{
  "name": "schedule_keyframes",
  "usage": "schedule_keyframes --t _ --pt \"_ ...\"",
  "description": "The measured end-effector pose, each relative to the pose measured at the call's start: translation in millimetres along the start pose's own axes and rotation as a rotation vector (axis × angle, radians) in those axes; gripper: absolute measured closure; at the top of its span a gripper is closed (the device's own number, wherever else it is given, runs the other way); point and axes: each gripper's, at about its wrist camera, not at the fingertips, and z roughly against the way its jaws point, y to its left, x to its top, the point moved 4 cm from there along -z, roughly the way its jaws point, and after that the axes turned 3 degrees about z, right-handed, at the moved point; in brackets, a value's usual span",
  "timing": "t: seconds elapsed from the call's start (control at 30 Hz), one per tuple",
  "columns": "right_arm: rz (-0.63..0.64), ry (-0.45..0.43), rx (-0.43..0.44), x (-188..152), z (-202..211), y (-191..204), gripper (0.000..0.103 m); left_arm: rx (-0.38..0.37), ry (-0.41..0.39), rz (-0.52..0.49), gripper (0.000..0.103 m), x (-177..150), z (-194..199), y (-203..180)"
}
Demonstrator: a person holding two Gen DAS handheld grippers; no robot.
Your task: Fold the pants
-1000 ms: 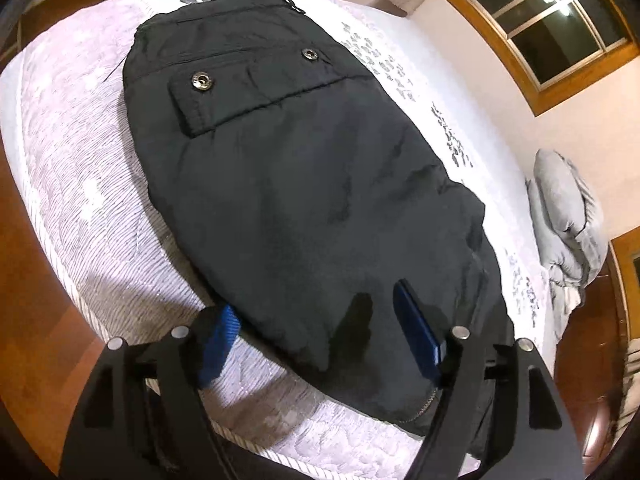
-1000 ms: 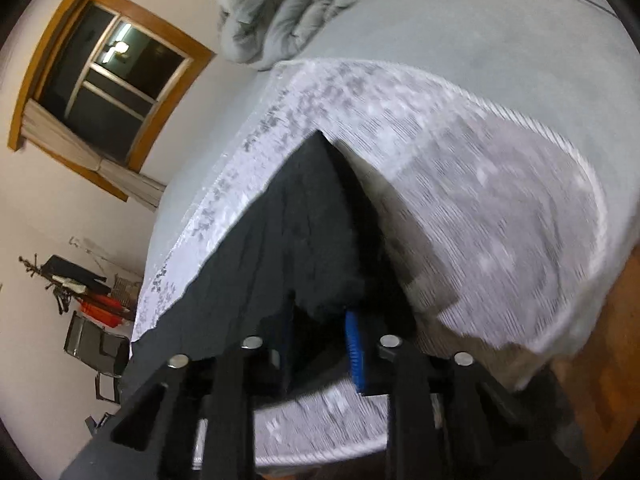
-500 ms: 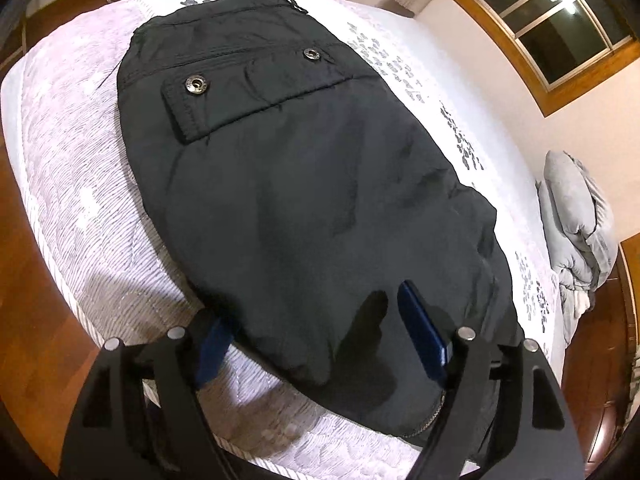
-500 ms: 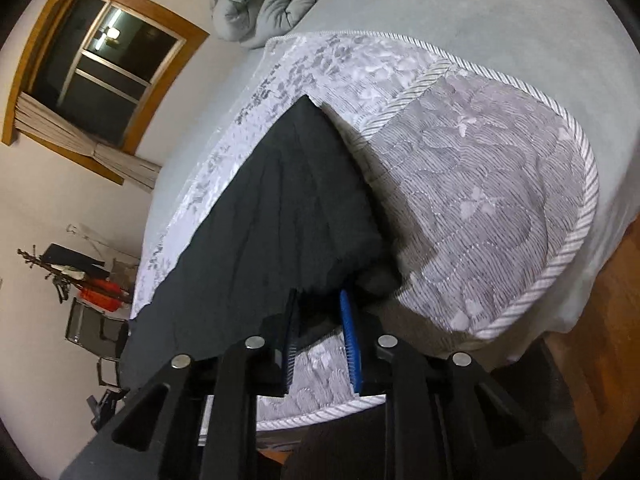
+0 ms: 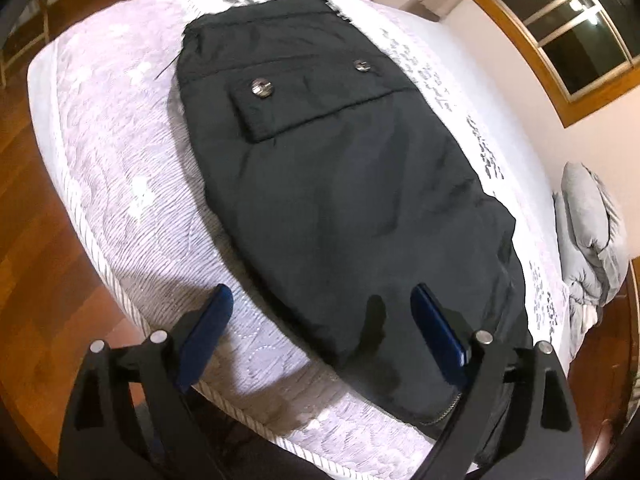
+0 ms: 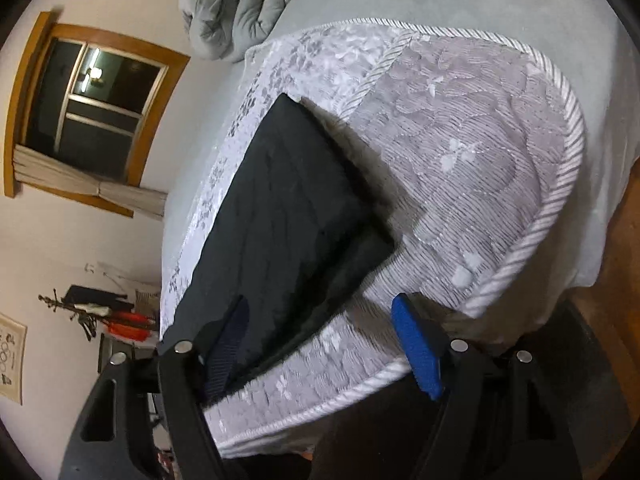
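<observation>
We see both the left gripper (image 5: 316,312) and the right gripper (image 6: 320,320) opening, empty, over soft, limp black cargo pants (image 5: 340,184), best pinched at the hem just ahead.

Home bedroom: quilted mattress (image 5: 120,184); grey duvet (image 6: 240,4); wood-framed window (image 6: 96,92).

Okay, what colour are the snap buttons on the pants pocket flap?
Silvery metal, on the black pocket flap; the snap buttons show best in the left wrist view.

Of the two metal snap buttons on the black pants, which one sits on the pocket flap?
The larger-looking snap button, toward the left of the left wrist view, sits on the pocket flap of the pants. The other snap lies above the flap, further right.
</observation>
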Motion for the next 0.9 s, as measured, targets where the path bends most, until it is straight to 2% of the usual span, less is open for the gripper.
schedule_keyframes --t 0.2,0.27,0.3,0.37,0.47,0.57,0.63,0.73,0.83,0.9 --pt "-0.068 -0.014 0.018 16.0 -18.5 -2.4 0.027 0.012 0.007 0.001 0.012 1.6 -6.2 3.4" --pt "-0.05 -0.025 0.031 21.5 -18.9 5.2 0.048 0.017 0.006 -0.004 0.012 3.6 -9.2 1.6" --pt "-0.039 -0.025 0.027 25.8 -20.7 8.6 0.052 0.019 0.005 -0.006 0.012 4.6 -9.8 0.5" --pt "-0.031 -0.015 0.019 33.3 -25.8 13.4 0.07 0.02 0.003 -0.015 0.011 7.3 -13.1 -2.9" --pt "0.024 -0.005 -0.002 47.1 -30.8 28.4 0.082 0.033 0.001 -0.031 0.011 9.6 -18.1 -7.7" --pt "0.105 -0.022 0.014 70.5 -27.4 57.9 0.085 0.034 -0.023 -0.029 0.012 10.6 -21.3 -15.7" --pt "0.179 -0.053 0.031 91.1 -18.9 85.5 0.085 0.026 -0.037 -0.018 0.023 10.7 -23.6 -22.4" --pt "0.251 -0.111 0.038 108.5 -1.1 104.6 0.086 -0.01 -0.032 0.008 0.027 7.8 -31.4 -36.3" --pt "0.244 -0.152 -0.019 122.9 4.9 94.0 0.086 -0.053 -0.01 -0.032 0.034 -1.4 -39.1 -56.5" --pt "0.198 -0.125 -0.103 125.7 -7.8 68.0 0.085 -0.042 -0.012 -0.085 0.033 -8.2 -47.3 -67.3"
